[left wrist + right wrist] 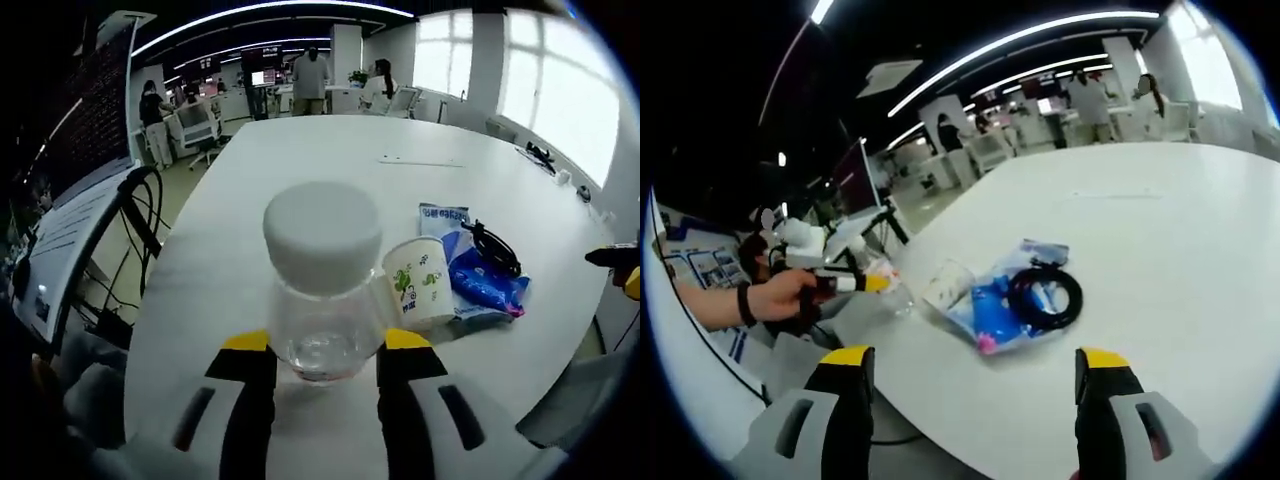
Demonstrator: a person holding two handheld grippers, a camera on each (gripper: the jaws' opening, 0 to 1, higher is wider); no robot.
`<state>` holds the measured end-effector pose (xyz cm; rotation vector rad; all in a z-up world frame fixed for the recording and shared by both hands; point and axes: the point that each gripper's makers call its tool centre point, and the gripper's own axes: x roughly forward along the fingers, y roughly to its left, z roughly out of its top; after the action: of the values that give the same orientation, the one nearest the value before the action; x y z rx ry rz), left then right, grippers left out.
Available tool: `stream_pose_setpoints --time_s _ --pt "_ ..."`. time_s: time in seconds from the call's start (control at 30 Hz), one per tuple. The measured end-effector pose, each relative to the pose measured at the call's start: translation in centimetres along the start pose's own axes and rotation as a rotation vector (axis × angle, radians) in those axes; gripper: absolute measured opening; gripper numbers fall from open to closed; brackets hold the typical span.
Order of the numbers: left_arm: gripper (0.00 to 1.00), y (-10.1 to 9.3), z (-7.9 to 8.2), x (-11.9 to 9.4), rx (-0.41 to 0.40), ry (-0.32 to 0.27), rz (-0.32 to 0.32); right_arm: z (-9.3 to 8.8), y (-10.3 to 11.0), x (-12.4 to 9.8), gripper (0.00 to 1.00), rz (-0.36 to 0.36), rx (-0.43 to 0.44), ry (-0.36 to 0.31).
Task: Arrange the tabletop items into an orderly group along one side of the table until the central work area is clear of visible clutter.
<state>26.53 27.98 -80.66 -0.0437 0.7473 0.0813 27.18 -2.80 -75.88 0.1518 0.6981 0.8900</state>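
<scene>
Left hand-held gripper [325, 350]: jaws pinching clear white-capped jar [322, 285] on desk [330, 150] | paper cup [420, 282] just right | Right hand-held gripper [975, 380]: jaws spread wide, holding nothing; black cable coil [1045, 295] ahead

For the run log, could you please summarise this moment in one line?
left tool: shut on clear jar | right tool: open | paper cup, blue packet, black cable: grouped

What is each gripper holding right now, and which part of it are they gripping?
The left gripper clamps the clear jar around its lower body, below the white lid. The right gripper is open and holds nothing.
</scene>
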Motion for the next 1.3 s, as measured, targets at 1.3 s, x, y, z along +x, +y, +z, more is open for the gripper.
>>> stream_pose_setpoints --time_s 1.3 --pt "0.39 -0.65 0.38 0.66 -0.092 -0.142 -0.055 -0.77 -0.1 -0.5 0.84 -0.012 -0.001 0.039"
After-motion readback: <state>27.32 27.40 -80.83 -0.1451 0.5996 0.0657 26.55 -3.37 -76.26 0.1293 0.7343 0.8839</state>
